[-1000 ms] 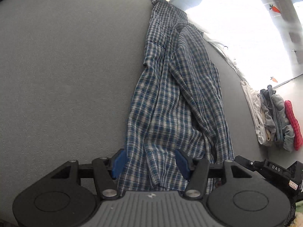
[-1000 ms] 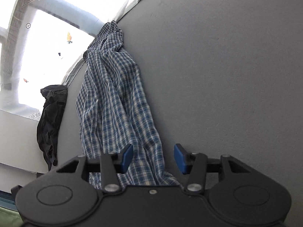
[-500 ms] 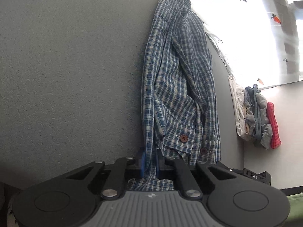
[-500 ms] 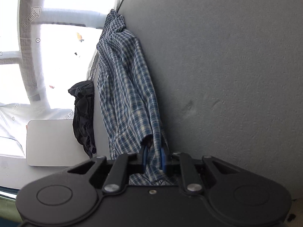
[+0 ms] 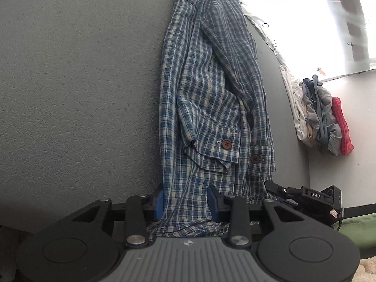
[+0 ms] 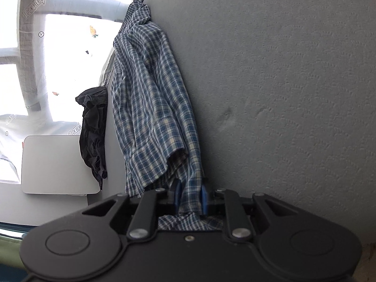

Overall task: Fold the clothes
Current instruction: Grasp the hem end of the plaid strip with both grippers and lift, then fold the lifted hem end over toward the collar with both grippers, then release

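Two grippers sit at the near edge of the checked shirt [image 5: 211, 98], which lies stretched lengthwise across the grey worktop [image 5: 70, 94]. Your left gripper [image 5: 185, 202] has its jaws opening, with the shirt's hem between its blue pads, which no longer press it. Your right gripper [image 6: 190, 198] has its jaws pinching a bunched fold of that hem.
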A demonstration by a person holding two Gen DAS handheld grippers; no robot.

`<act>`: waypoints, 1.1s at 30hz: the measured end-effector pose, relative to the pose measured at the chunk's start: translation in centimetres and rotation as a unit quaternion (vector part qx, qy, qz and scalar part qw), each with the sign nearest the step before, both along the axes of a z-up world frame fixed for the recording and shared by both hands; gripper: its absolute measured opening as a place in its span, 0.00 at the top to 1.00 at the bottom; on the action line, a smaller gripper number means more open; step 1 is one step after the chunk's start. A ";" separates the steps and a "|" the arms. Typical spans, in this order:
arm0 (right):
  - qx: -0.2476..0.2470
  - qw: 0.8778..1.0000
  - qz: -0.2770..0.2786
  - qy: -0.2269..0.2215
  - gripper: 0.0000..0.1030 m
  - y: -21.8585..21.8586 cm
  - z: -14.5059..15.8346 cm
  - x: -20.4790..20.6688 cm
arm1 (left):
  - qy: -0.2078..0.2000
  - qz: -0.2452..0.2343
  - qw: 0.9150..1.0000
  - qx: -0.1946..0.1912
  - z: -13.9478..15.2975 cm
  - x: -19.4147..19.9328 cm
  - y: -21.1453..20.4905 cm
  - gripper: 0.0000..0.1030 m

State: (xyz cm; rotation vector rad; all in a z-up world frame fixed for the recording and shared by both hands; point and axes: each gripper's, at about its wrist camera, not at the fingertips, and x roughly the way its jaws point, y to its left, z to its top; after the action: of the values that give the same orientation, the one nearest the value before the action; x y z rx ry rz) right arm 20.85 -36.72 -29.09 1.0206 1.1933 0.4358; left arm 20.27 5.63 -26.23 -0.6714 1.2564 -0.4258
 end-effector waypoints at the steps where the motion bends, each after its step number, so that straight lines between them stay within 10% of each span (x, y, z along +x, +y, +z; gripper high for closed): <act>1: 0.005 1.000 0.002 0.000 0.85 0.0 0.0 0.0 | 0.006 0.002 1.000 -0.002 -0.1 -0.1 0.0 0.78; 2: 0.017 1.000 0.003 -0.004 0.89 0.1 0.1 -0.1 | 0.012 0.006 1.000 -0.007 -0.3 -0.2 0.0 0.98; 15: 0.149 0.981 -0.061 -0.111 0.92 -0.7 4.4 1.7 | -0.078 0.097 0.976 -0.180 4.6 1.9 2.0 0.98; 33: 0.191 0.965 -0.128 -0.128 0.92 -1.3 5.4 12.5 | -0.121 0.184 0.954 -0.202 6.9 11.9 3.4 0.97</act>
State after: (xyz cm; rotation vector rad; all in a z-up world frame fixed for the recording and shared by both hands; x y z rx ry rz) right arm 33.37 -38.06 -23.69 1.3846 0.7465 0.5859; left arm 32.16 9.02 -19.28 -1.1431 0.7912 -0.4422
